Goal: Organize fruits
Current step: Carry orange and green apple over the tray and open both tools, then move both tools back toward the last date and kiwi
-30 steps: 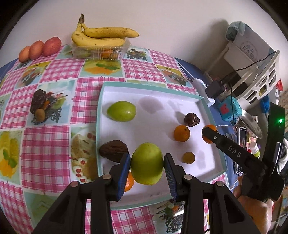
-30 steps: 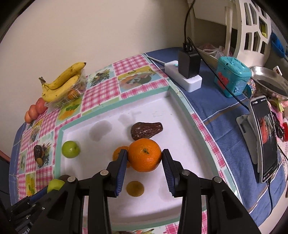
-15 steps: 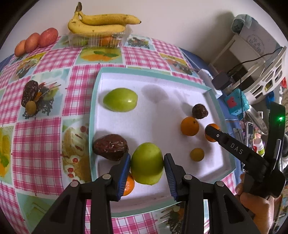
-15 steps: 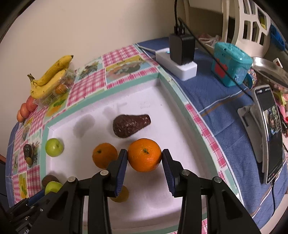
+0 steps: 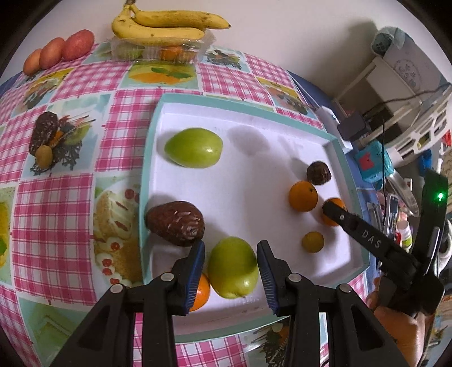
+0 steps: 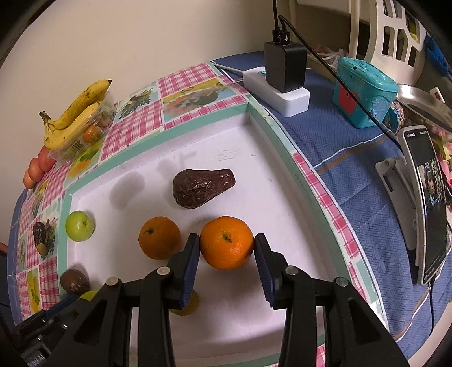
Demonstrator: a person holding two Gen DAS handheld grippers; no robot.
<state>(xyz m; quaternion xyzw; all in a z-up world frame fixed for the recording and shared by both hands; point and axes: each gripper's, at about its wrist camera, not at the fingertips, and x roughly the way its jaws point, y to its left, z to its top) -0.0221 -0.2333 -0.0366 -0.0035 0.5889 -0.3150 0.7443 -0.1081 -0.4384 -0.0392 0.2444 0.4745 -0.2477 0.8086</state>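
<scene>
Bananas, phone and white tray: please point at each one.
bananas (image 5: 166,25), left wrist view, middle of the bunch
phone (image 6: 428,203), right wrist view, its screen
white tray (image 6: 265,183), right wrist view, bare floor

The checked tablecloth (image 5: 70,197) bears a white tray (image 5: 243,107) and bananas (image 5: 166,25).

Left hand-held gripper (image 5: 231,266) with parted fingers flanking a green fruit (image 5: 233,266) on the white tray (image 5: 254,158); brown avocado (image 5: 175,223) just beside.

A home dining corner: fruit-print checked tablecloth (image 5: 70,194), bananas (image 5: 166,25) against the wall, charger (image 6: 285,70) and propped phone (image 6: 426,197) beside it.
</scene>
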